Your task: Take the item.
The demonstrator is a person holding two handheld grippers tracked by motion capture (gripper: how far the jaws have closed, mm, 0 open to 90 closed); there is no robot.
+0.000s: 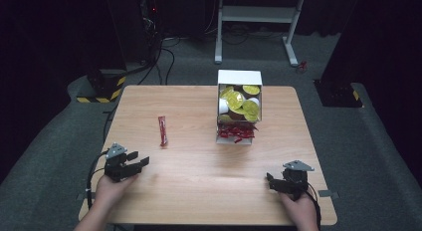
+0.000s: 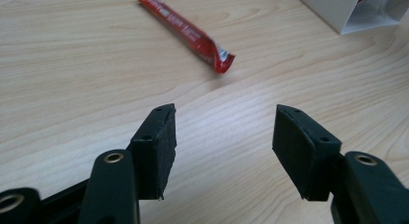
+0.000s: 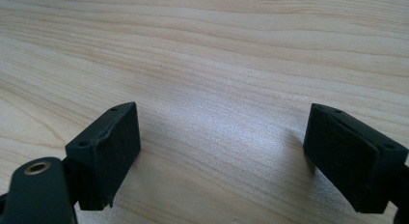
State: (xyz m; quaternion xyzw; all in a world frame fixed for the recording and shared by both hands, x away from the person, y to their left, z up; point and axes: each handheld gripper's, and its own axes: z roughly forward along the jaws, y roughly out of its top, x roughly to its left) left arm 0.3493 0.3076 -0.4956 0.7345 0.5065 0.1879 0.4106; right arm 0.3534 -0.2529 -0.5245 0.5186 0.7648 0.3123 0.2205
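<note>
While upright, white box (image 1: 239, 77), gold-lidded cups (image 1: 241, 104), red sachets (image 1: 237, 132)

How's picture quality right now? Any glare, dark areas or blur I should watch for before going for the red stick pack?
High view: table evenly lit, surroundings nearly black, red stick pack small but distinct. Left gripper view: pack sharp, left tongs close and soft-edged, no glare. Right gripper view: a pale sheen on the wood between the right tongs, grain readable.

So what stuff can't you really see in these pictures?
- Print on the red packet: blurred in the left gripper view, too small in the high view.
- White box: cut off by the top edge of the left gripper view.
- The gold-lidded cups and red packets in the box: too small and heaped to count from the high view.
</note>
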